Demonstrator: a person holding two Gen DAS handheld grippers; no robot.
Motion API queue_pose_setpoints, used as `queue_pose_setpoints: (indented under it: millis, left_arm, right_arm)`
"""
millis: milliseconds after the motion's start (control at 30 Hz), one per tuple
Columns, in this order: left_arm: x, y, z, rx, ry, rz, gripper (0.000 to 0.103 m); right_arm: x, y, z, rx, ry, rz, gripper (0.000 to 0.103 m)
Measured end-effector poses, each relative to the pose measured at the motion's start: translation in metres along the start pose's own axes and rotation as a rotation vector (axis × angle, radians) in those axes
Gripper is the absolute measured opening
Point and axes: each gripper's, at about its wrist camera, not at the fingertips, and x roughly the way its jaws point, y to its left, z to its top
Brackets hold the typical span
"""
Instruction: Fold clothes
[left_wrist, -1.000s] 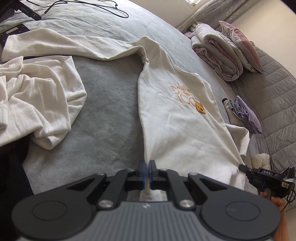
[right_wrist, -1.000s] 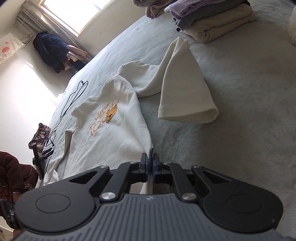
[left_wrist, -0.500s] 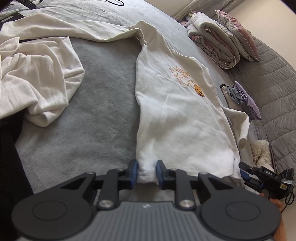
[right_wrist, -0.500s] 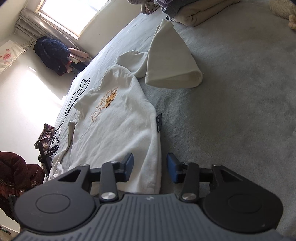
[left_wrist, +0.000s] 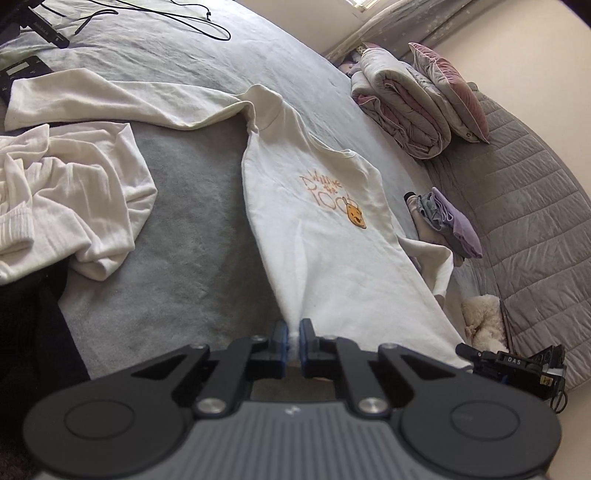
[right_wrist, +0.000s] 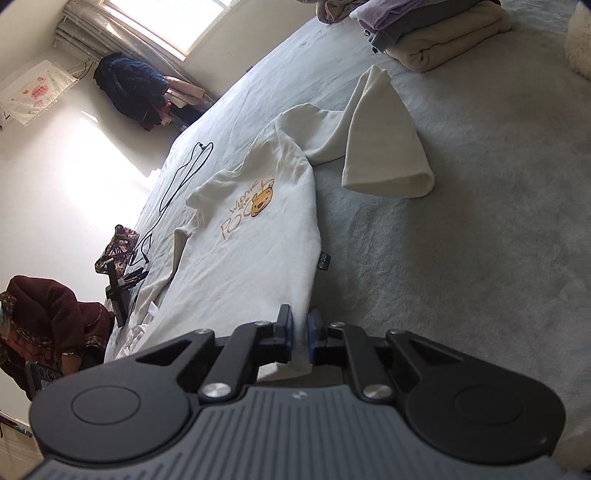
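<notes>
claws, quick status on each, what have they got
left claw: closing on the hem corner of the cream sweatshirt.
right claw: closing on the other hem corner of the sweatshirt.

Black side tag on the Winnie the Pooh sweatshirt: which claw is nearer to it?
Right. The right claw, closing on the sweatshirt hem corner, sits just behind the black side tag on that seam; the left claw, closing too, grips the opposite hem corner.
</notes>
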Motion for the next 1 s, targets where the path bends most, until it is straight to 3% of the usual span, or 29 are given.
queue_pose_setpoints:
  millis: [333, 1000]
  left_arm:
    - [0.033, 0.011, -0.015, 0.043, 0.069, 0.135, 0.007]
    - [0.031, -0.001, -0.023, 0.121, 0.043, 0.189, 0.007]
  right_arm:
    - [0.034, -0.015, -0.022, -0.010, 0.100, -0.124, 0.011]
    - [0.030, 0.019, -0.025, -0.173, 0.080, -0.228, 0.011]
